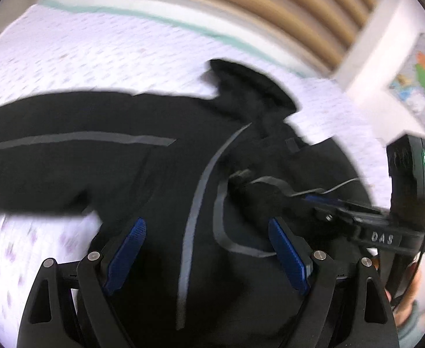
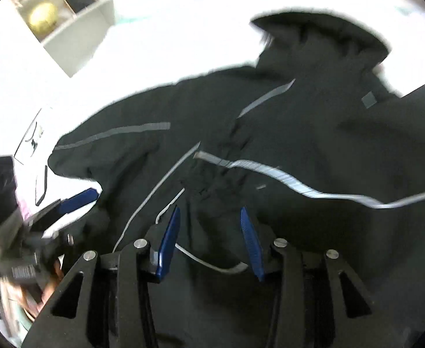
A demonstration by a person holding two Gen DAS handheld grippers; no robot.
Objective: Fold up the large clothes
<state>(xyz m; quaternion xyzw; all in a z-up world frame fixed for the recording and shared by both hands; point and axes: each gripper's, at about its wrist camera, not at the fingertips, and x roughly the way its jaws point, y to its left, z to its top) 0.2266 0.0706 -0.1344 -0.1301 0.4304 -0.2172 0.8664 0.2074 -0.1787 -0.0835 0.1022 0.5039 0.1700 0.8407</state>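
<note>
A large black jacket (image 1: 125,174) with grey reflective stripes lies spread on a white patterned bedspread (image 1: 96,52), one sleeve stretched to the left, collar at the far side. My left gripper (image 1: 206,226) hovers open just above the jacket's body, blue pads (image 1: 128,246) wide apart, nothing between them. My right gripper (image 1: 276,185) reaches in from the right over the jacket's middle. In the right wrist view the jacket (image 2: 314,121) fills the frame; my right gripper (image 2: 209,217) is open with loose black cloth bunched between its pads. The left gripper (image 2: 76,197) shows at the left edge.
The bed runs to a teal edge (image 1: 154,20) below a wooden slatted headboard (image 1: 241,3). A coloured map (image 1: 424,87) hangs on the right wall. A white shelf unit (image 2: 64,17) with a yellow ball stands beyond the bed. Flat items (image 2: 35,139) lie on the bed at left.
</note>
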